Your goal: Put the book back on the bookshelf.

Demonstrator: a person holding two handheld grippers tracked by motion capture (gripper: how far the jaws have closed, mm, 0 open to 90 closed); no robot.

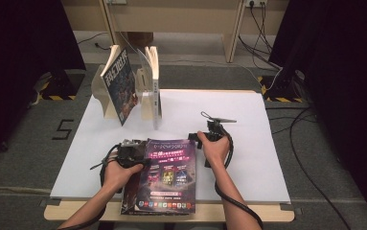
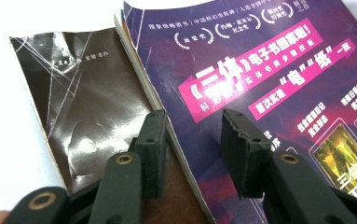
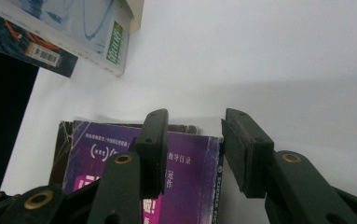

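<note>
left hand-held gripper (image 1: 140, 160) open astride purple book (image 1: 169, 175) edge; right hand-held gripper (image 1: 199, 137) open at its corner

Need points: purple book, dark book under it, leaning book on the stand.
purple book (image 1: 167, 175), high view, middle of its cover.
dark book (image 2: 87, 112), left gripper view, bare glossy cover left of the purple book.
leaning book (image 1: 121, 91), high view, front cover.
</note>
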